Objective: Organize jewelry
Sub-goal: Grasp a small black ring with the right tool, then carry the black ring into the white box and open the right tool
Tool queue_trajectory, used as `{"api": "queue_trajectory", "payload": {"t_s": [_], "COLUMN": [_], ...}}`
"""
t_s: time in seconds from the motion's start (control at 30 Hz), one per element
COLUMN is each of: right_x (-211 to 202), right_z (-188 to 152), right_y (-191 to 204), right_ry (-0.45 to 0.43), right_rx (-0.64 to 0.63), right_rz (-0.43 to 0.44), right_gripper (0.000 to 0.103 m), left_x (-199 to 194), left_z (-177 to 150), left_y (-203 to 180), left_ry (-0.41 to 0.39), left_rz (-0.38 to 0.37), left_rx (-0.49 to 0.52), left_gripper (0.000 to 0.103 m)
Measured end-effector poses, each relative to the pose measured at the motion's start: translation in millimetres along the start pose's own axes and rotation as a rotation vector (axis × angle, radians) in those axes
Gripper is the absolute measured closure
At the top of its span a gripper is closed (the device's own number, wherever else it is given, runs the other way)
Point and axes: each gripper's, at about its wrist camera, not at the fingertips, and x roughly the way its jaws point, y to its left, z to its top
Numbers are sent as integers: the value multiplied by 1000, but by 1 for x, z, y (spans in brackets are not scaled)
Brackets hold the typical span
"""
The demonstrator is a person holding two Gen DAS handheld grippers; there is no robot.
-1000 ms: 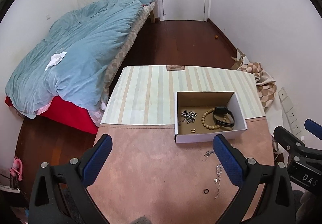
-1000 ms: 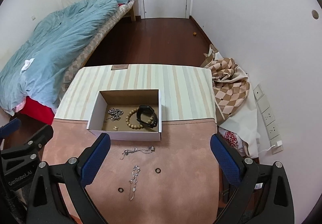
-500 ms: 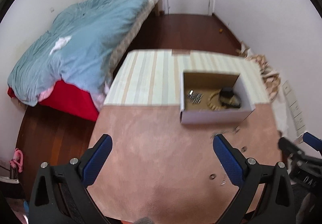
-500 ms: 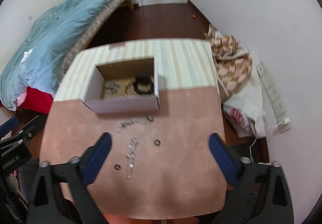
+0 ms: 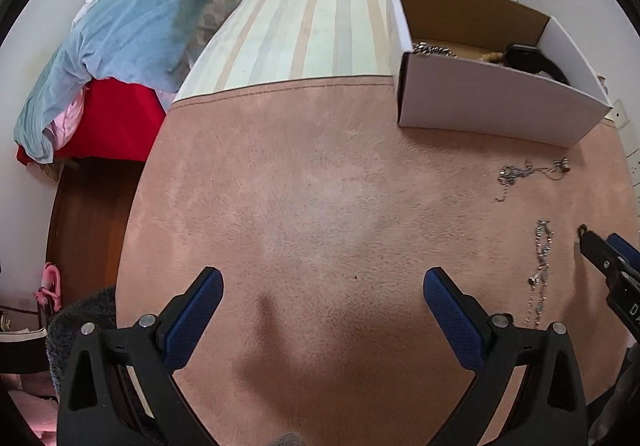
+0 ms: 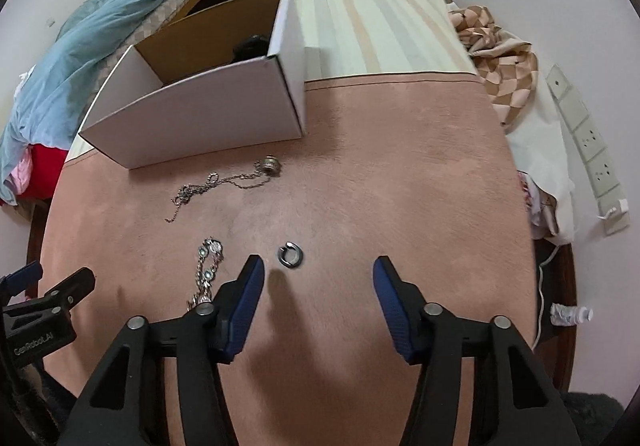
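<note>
A white cardboard box [image 6: 208,121] stands on the pink table cover and holds a chain [image 5: 434,49], a bead bracelet and a black band [image 5: 532,59]. In front of it lie a thin chain with a pendant [image 6: 224,181], a silver link bracelet [image 6: 208,270] and a dark ring [image 6: 291,254]. My right gripper [image 6: 318,274] is open, low over the cover, with the ring just ahead of its left finger. My left gripper [image 5: 322,286] is open and empty over bare cover, left of the bracelet [image 5: 542,258].
A bed with a blue duvet [image 5: 132,25] stands to the left. A striped cloth [image 5: 304,29] covers the table's far half. A checked cloth [image 6: 504,57] and wall sockets [image 6: 588,133] are on the right. A small bottle [image 6: 570,314] lies on the floor.
Both grippers have dropped low and moved in toward the table. The right one now hovers just behind the dark ring. Both stay open.
</note>
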Motion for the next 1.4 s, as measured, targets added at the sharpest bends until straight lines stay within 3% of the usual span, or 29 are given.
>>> {"api": "queue_trajectory", "payload": {"t_s": [0.07,0.17,0.2,0.4,0.7,0.73,0.8,1.2,1.4], "right_x": [2,4,5,-5,-40,-41,-42,-43,-45], "right_z": [0,-1,-3,-14,-37,-39,-42,-44,-44], "right_y": [6,17,21,15,-26,-29,-35,-39,-36], "right_ry": [-14,-35,-42,-52,-65,-62,-57,-55,-57], "right_rx": [-30,-85,-105,-72,52,63,85,97,96], "right_rz": [0,-47,-62,-54,-53,-54,-51,-51,-47], "right_gripper": [54,76,89,90,90,90,90,90,90], "left_x": [3,3,4,-7,-23,-25,-27,-18,-17], "left_z": [-2,-4,-4,-20,-41,-43,-45,-48,-46], "left_y": [1,2,1,-12,-56,-62,-71,-89,-88], "left_ry": [3,8,9,4,-30,-45,-50,-59,-66], "left_rz": [8,9,8,-44,-198,-206,-212,-246,-254], "left_rx": [3,7,10,44,135,150,176,239,237], "left_gripper": [1,1,1,1,3,6,25,88,93]}}
